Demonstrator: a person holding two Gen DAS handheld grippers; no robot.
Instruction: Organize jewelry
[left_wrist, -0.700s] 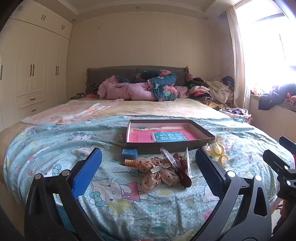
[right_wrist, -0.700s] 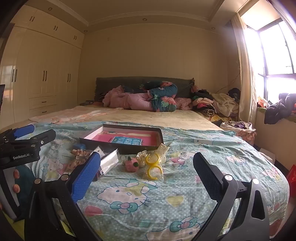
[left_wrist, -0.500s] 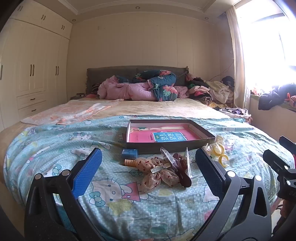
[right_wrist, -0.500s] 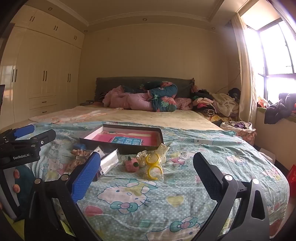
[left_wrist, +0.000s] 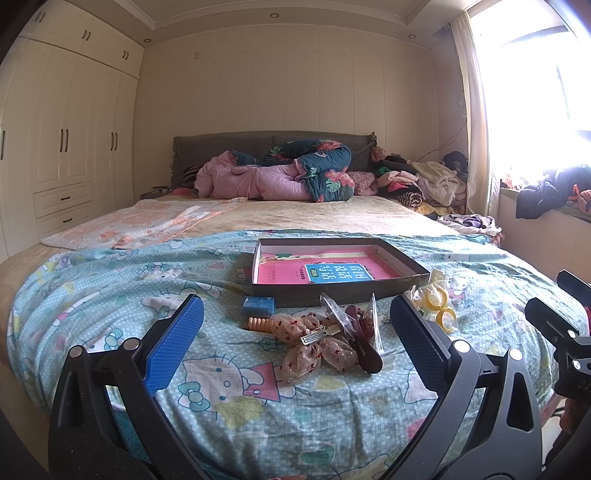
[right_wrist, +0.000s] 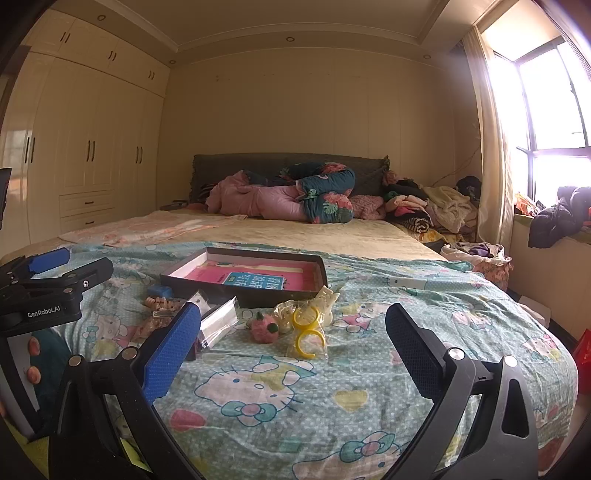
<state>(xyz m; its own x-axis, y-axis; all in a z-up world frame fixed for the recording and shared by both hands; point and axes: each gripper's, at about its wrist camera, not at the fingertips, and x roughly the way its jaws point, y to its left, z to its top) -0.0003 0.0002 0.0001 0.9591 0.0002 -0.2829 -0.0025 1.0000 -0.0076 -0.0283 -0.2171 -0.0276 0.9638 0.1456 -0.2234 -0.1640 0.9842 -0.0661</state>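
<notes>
A shallow dark box (left_wrist: 402, 260) (right_wrist: 317, 275) with a pink and blue booklet inside lies on the patterned bedsheet. In front of it sits a pile of hair accessories: a netted bow clip (left_wrist: 314, 350), a dark red clip (left_wrist: 364, 354), an orange coil tie (left_wrist: 258, 324), a small blue box (left_wrist: 258, 305). Yellow rings in a clear bag (left_wrist: 437, 308) (right_wrist: 308, 328) and a pink pompom (right_wrist: 263, 328) lie to the right. My left gripper (left_wrist: 295, 339) hovers open just short of the pile. My right gripper (right_wrist: 293, 347) is open too, near the yellow rings, holding nothing.
The bed (left_wrist: 110, 295) fills the room, with rolled quilts (left_wrist: 280, 177) and heaped clothes (left_wrist: 417, 181) at the headboard. Wardrobes (left_wrist: 66, 147) line the left wall; a bright window (right_wrist: 543, 110) and a ledge with clothes are on the right.
</notes>
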